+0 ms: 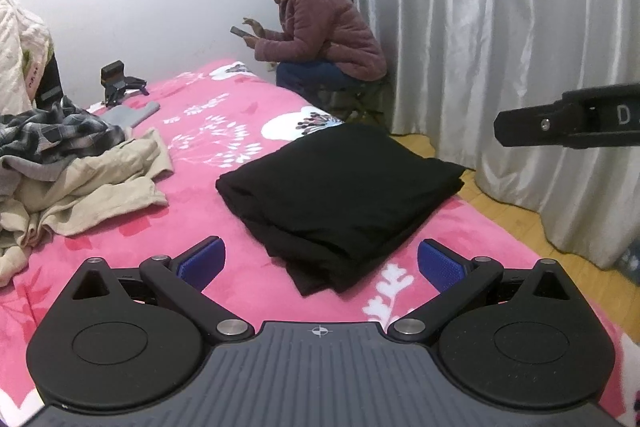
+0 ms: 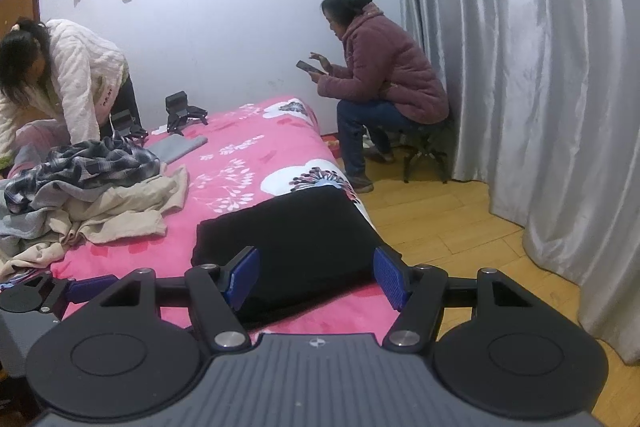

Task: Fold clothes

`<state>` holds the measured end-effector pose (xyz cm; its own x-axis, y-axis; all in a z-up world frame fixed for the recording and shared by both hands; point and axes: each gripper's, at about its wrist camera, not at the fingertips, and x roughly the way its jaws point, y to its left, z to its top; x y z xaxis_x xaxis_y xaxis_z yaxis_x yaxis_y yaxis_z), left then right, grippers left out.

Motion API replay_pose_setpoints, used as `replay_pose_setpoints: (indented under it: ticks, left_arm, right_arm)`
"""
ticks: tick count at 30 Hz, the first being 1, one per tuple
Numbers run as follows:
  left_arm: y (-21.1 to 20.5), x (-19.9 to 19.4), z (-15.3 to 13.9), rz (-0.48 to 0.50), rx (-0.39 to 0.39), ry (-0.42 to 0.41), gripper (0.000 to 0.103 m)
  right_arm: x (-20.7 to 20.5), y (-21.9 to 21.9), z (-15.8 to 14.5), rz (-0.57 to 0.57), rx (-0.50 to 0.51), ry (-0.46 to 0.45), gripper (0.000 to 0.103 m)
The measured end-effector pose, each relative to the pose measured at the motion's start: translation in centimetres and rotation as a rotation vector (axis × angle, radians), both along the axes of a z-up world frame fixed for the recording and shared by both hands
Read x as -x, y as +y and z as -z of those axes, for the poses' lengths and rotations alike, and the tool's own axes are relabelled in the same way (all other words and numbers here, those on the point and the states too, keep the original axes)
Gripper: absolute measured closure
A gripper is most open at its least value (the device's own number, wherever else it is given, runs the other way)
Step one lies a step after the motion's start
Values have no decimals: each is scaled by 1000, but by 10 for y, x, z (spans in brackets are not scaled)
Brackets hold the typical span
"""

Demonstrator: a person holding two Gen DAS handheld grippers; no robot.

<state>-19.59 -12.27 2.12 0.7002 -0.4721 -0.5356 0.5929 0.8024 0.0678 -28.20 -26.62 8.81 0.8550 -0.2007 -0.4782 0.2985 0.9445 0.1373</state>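
**Folded black garment lying on bed; both grippers spread and empty**

The black garment (image 1: 340,195) is lying folded in a flat stack on the pink floral blanket (image 1: 224,123), near the bed's edge beside the wooden floor (image 2: 448,223). The left gripper (image 1: 320,263) is hovering just short of the stack, its blue pads standing wide apart and gripping nothing. The right gripper (image 2: 316,279) is sitting over the garment's near edge, jaws spread, pads apparently not pressing the cloth. A heap of unfolded clothes (image 1: 76,167) is resting well apart, further along the blanket.
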Motion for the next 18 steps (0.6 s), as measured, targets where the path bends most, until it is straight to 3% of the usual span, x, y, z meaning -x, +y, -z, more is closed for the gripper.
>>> replay_pose_setpoints:
  ticks: [10,18]
  left_arm:
    - [1,5,-5,-8,6,-47,0]
    - [1,2,-3,-2,15,-15,0]
  right_arm:
    - [0,-3,-4,7,0,-14,36]
    - [1,-3,-6,2,7,-21,36]
